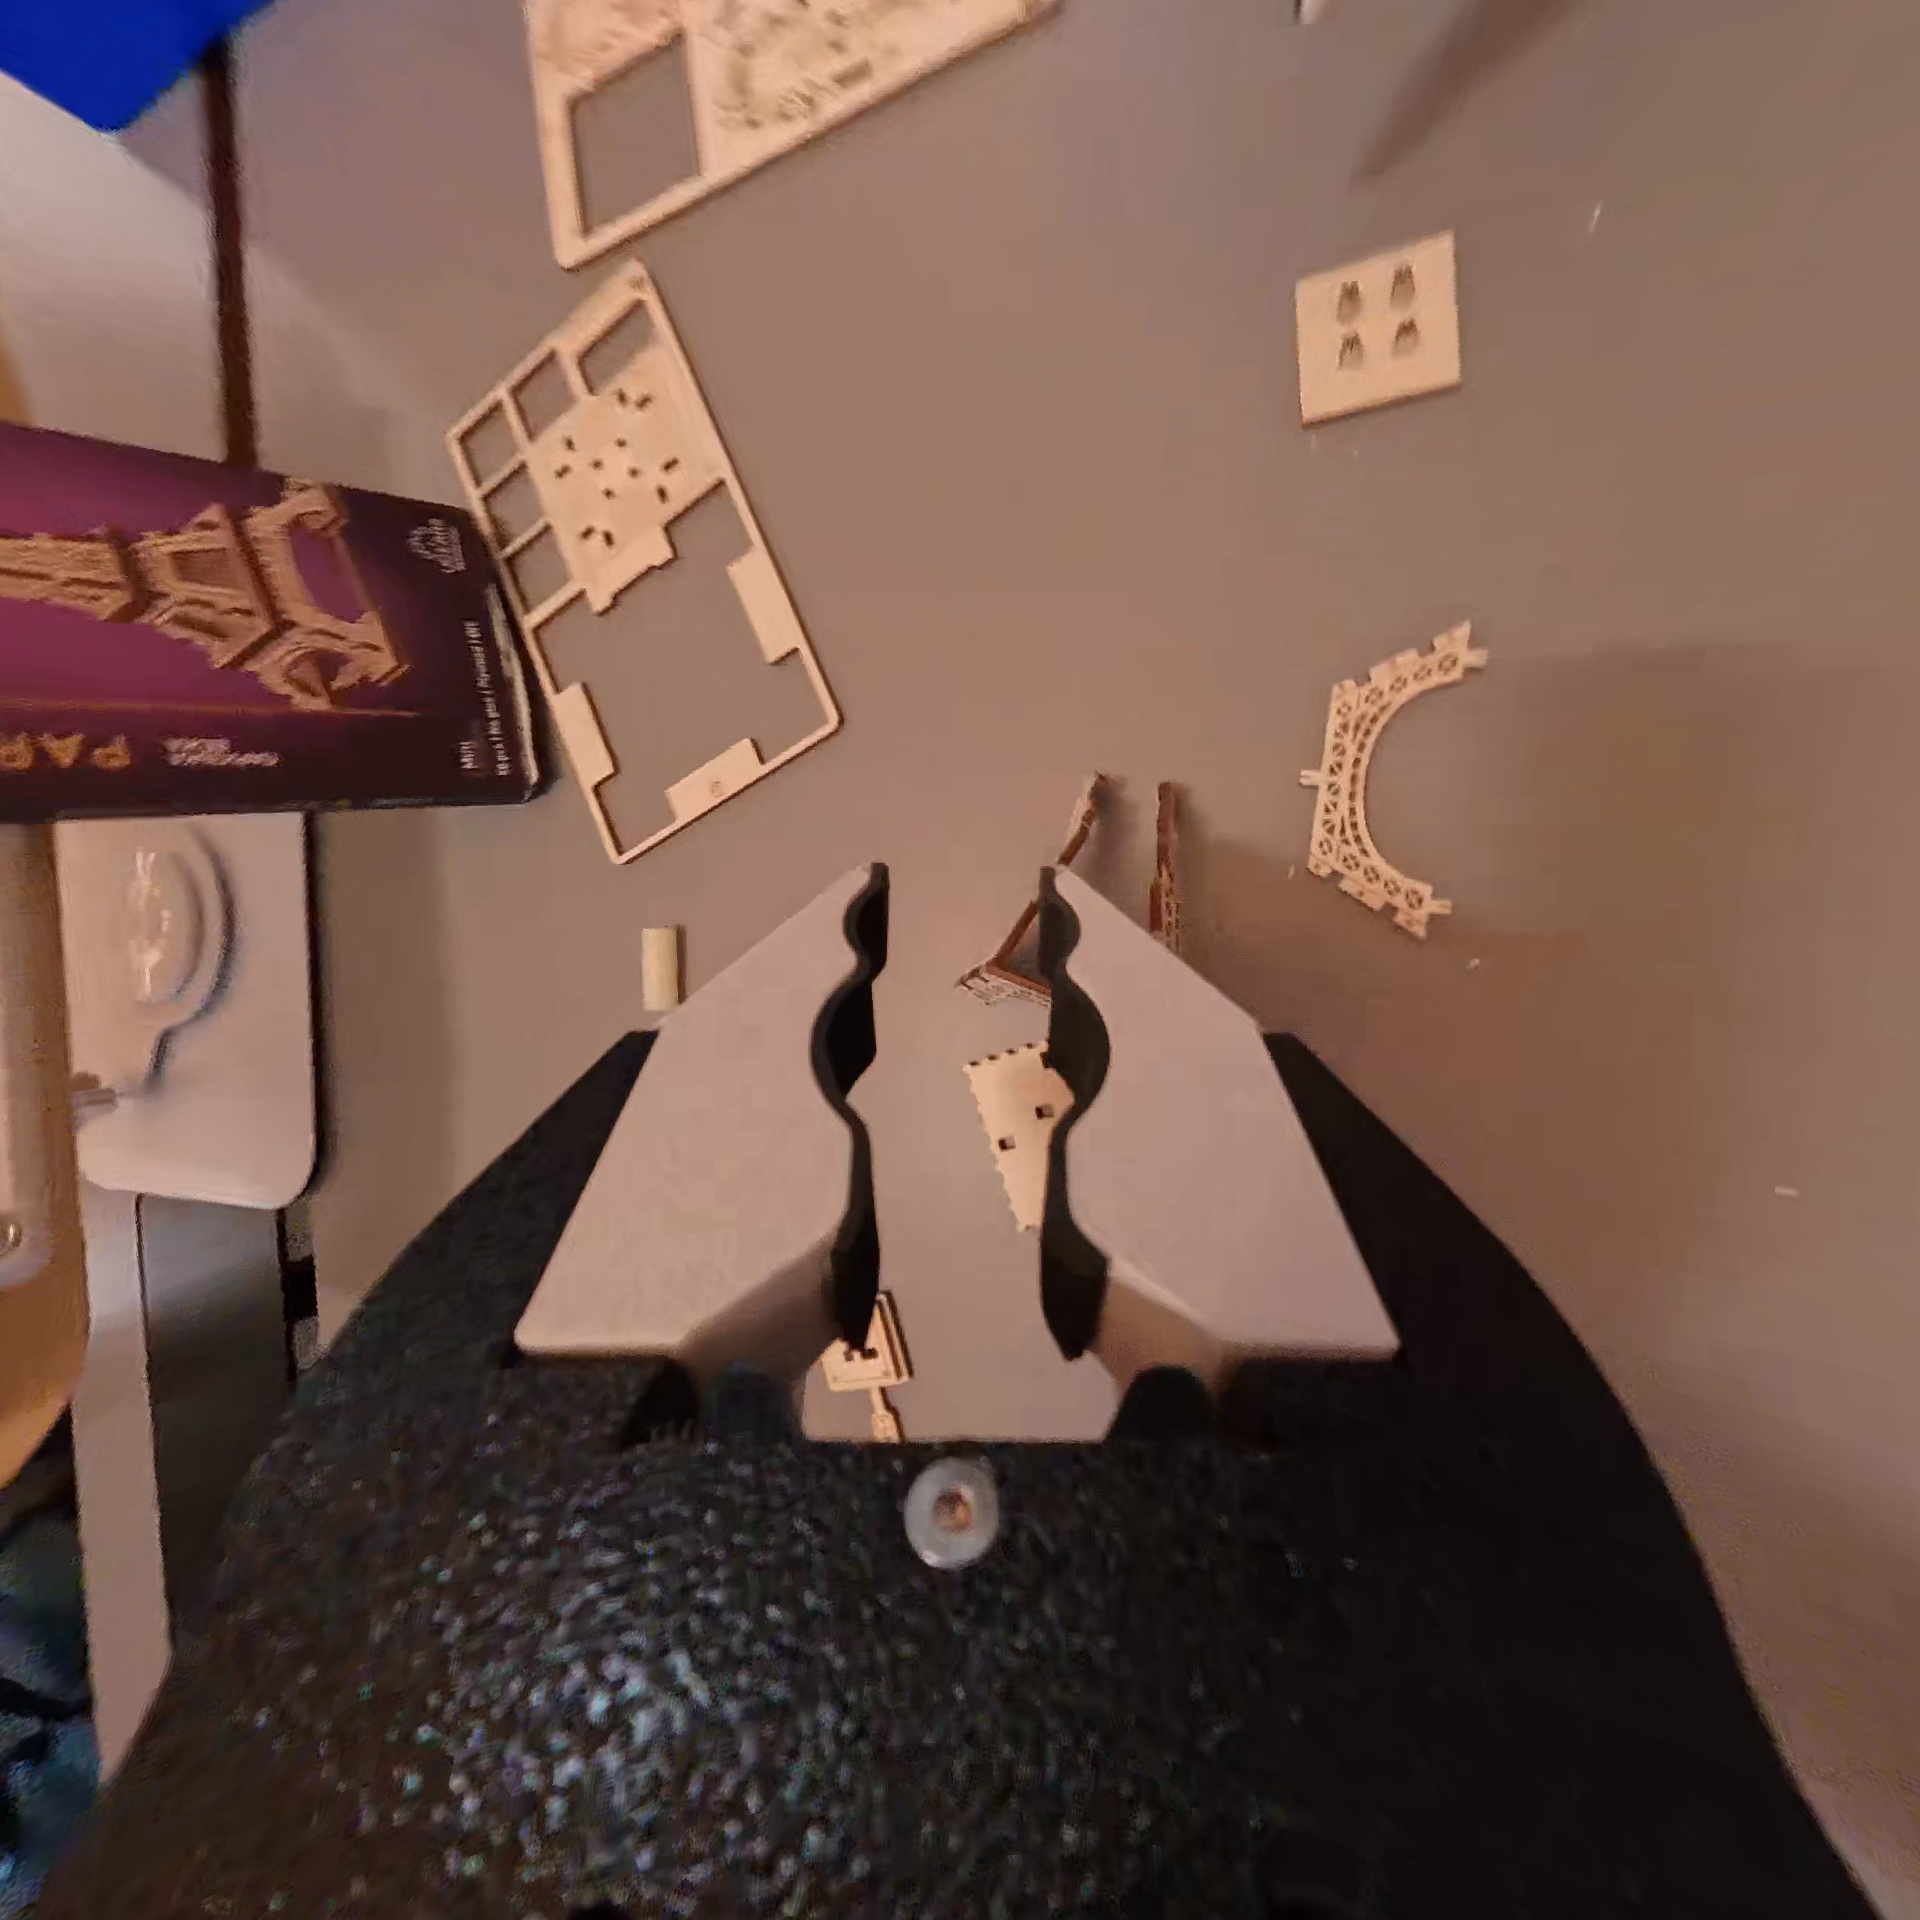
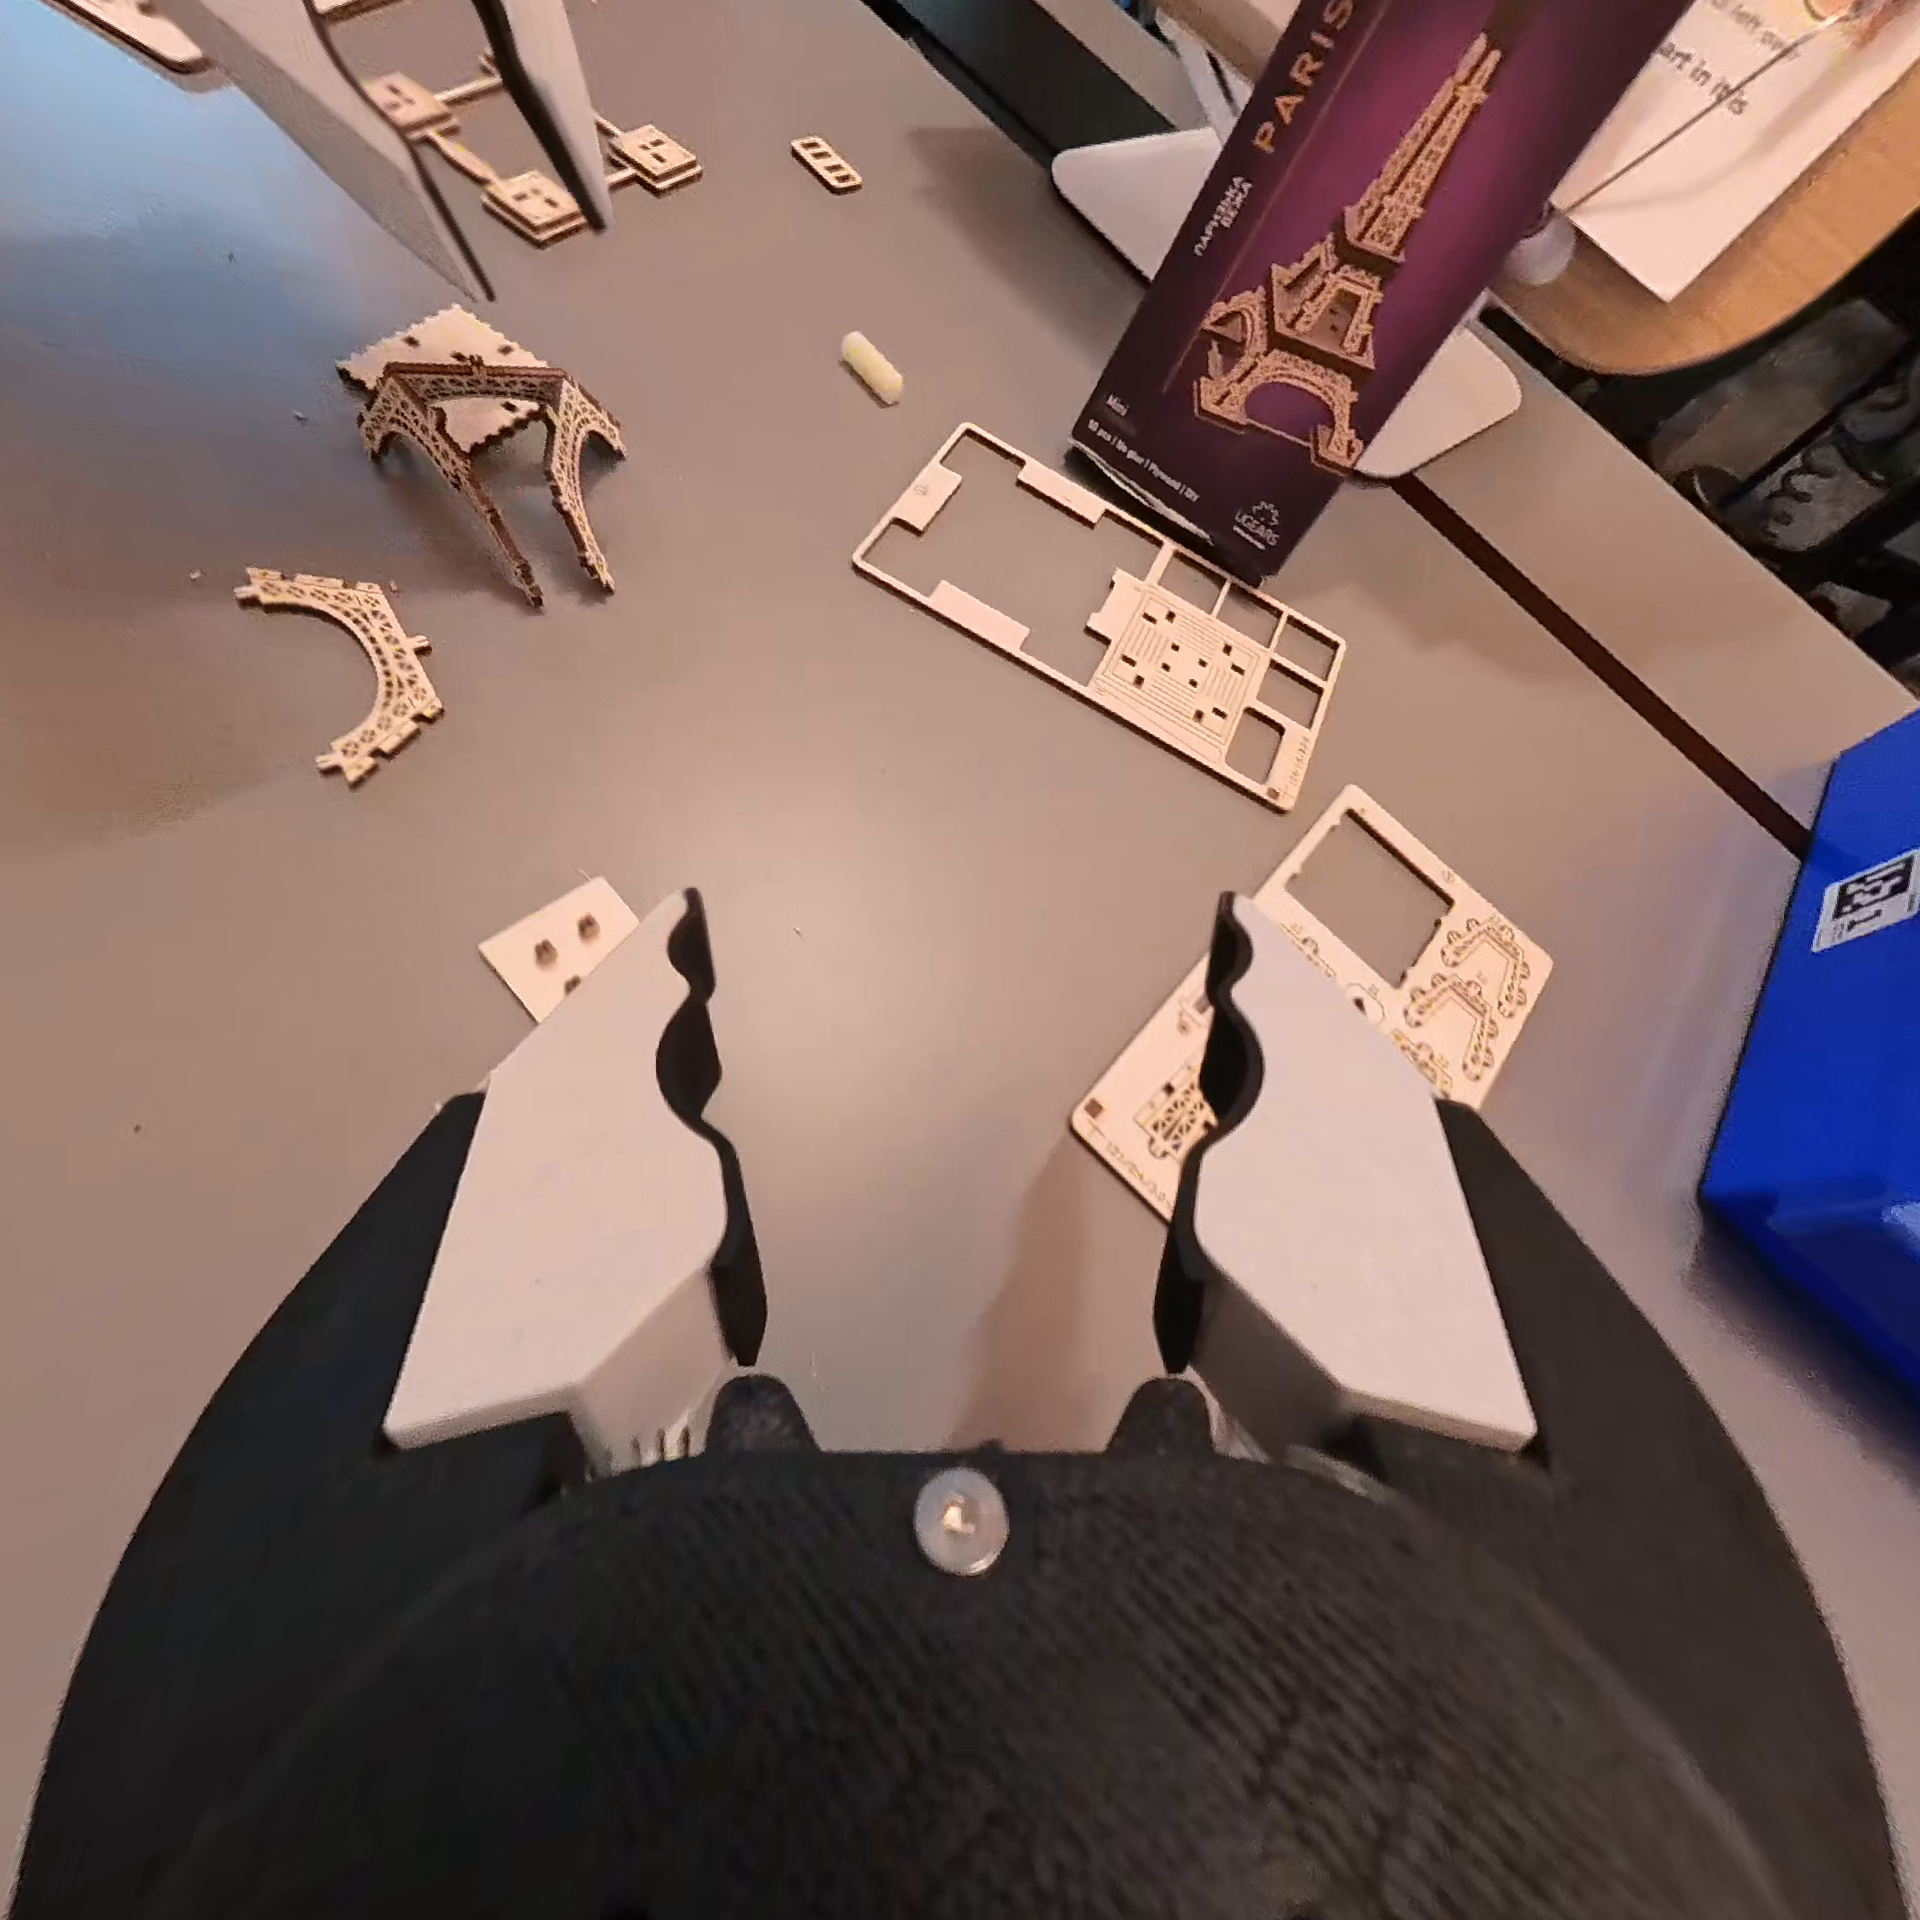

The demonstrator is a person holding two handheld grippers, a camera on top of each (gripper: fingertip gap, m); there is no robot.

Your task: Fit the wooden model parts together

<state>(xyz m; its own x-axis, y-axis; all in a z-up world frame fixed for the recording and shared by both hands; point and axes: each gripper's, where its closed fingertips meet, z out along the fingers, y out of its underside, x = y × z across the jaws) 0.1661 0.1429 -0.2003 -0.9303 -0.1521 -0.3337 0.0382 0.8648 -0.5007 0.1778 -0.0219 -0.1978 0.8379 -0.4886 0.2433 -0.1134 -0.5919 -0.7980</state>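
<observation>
A partly built wooden tower base (image 2: pixel 483 436) with lattice legs lies on its side on the grey table (image 2: pixel 883 831). A loose lattice arch (image 2: pixel 364 675) lies beside it. My left gripper (image 1: pixel 964 878) is open with a narrow gap and empty, hovering above the table. The tower base (image 1: pixel 1013 1122) shows between its fingers, and the arch (image 1: pixel 1371 779) is to its right. In the right wrist view its fingers (image 2: pixel 343 166) hang over a flat frame with square feet (image 2: pixel 535 203). My right gripper (image 2: pixel 961 909) is wide open and empty above bare table.
A purple model box (image 2: pixel 1330 312) stands at the back right. Two punched part sheets (image 2: pixel 1174 655) (image 2: pixel 1455 997), a small card with four cut-outs (image 2: pixel 561 945), a cream stick (image 2: pixel 873 366) and a small slotted piece (image 2: pixel 826 164) lie around. A blue box (image 2: pixel 1829 1091) sits at the right edge. The tips of one gripper are about 20 cm away from the tips of the other. My left gripper is the nearer one to the cream stick (image 2: pixel 873 366): about 12 cm, against 25 cm. The left camera catches it too, in the left wrist view (image 1: pixel 658 966).
</observation>
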